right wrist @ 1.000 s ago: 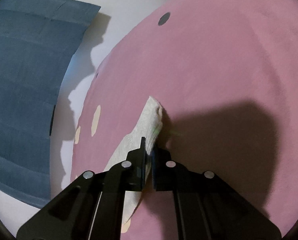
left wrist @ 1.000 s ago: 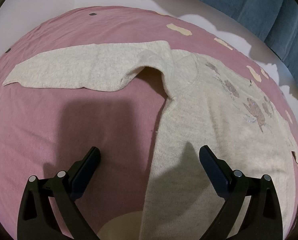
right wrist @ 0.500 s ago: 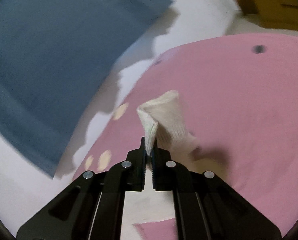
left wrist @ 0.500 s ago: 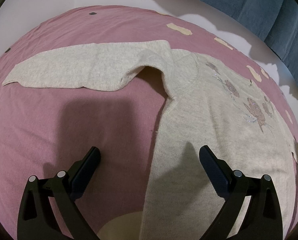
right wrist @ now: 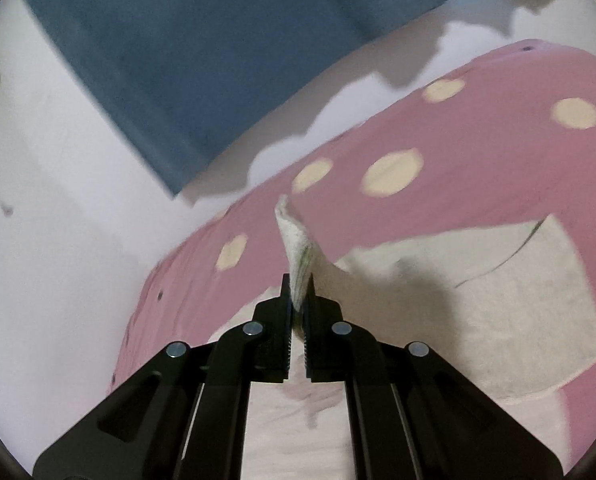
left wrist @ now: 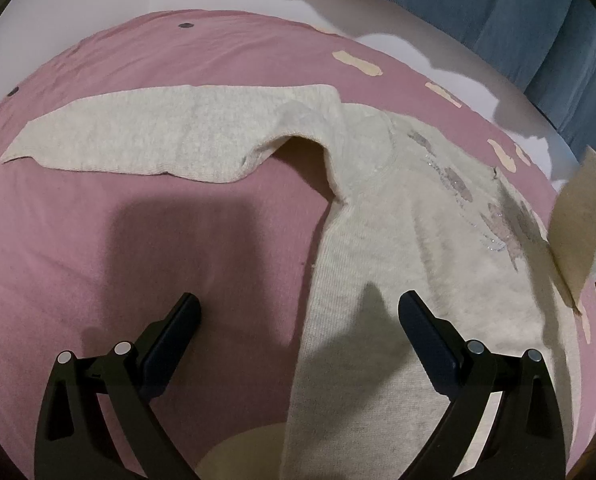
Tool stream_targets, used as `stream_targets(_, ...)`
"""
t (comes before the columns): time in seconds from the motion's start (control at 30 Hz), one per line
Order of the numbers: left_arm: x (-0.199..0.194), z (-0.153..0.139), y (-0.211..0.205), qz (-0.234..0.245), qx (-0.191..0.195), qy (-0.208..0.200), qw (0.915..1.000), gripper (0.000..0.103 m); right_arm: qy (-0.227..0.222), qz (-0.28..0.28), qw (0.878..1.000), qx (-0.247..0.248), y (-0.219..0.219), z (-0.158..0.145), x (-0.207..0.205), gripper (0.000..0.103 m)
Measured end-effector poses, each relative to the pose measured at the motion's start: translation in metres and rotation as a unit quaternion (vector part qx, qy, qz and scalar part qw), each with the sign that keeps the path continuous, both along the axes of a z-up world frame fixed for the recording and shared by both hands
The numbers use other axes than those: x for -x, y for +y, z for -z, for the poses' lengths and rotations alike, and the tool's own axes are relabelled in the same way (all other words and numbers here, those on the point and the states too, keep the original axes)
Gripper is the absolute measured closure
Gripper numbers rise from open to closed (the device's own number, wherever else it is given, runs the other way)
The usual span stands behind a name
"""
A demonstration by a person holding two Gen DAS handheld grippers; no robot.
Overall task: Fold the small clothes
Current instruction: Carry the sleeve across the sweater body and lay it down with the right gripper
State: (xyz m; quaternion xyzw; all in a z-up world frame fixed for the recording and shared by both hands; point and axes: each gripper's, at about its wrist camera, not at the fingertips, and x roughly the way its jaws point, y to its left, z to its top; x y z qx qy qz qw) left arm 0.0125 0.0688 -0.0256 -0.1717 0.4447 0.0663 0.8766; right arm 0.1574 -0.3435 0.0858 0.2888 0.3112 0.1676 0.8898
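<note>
A small cream knit sweater with pink flower prints lies flat on the pink cloth. One sleeve stretches out to the left. My left gripper is open and empty, hovering over the sweater's lower left edge. My right gripper is shut on the cuff of the other sleeve and holds it lifted above the sweater body. That raised sleeve shows at the right edge of the left wrist view.
The pink cloth with cream dots covers a rounded surface against a white wall. A blue cloth hangs on the wall behind, also in the left wrist view.
My right gripper has lifted the sleeve cuff off the cloth and swung it over toward the sweater body. The left gripper has stayed still and open.
</note>
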Motion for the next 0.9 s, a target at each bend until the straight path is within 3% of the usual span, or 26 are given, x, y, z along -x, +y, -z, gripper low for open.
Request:
stream_targets(0.4,0.000,0.000,-0.001,0.000,0.001,0.000,1.0000,0.005,0.049,-0.142,0.983,0.105,0.166,0.062,-0.004,0.099)
stream_targets(0.57,-0.001,0.000,-0.001,0.000,0.000,0.001,1.0000,0.005,0.071,-0.169,0.973,0.142,0.187,0.087,-0.009,0.098)
stream_targets(0.9,-0.001,0.000,-0.001,0.000,0.000,0.001,1.0000,0.005,0.097,-0.224,0.958,0.149,0.206,0.110,-0.001,0.081)
